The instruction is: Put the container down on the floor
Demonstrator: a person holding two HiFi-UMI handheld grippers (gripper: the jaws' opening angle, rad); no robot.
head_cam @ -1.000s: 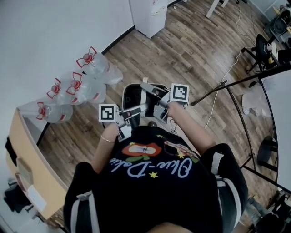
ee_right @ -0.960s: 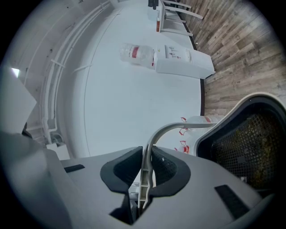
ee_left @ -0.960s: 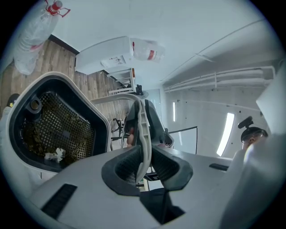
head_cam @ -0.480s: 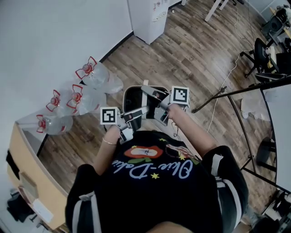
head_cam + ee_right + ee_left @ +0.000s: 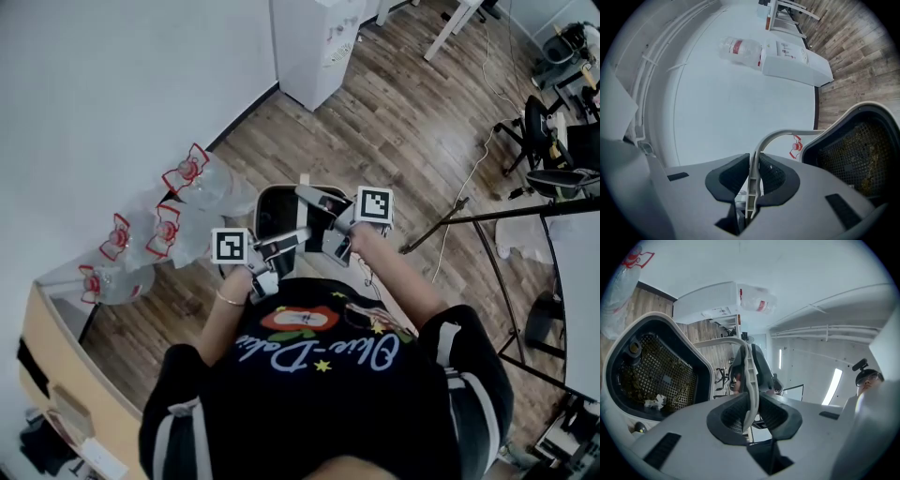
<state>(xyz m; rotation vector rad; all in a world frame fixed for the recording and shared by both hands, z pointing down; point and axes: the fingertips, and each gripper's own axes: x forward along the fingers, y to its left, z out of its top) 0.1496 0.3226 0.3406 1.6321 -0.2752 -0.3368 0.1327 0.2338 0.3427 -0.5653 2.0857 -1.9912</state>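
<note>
The container is a pale grey bin with a black mesh basket inside and a thin grey bail handle. It hangs above the wooden floor in front of the person. My left gripper is shut on the handle, whose strip is pinched between the dark pads. My right gripper is shut on the same handle from the other side. The left gripper view shows the bin's mesh with bits of debris in it. Its rim fills the lower right of the right gripper view.
Three big water bottles with red caps lie on the floor by the white wall. A white water dispenser stands ahead. A wooden cabinet is at the left; a black stand and a chair are at the right.
The person has walked forward with the container: the dispenser is further into view and the bottles have slid down and back. Both grippers keep their hold on the handle.
</note>
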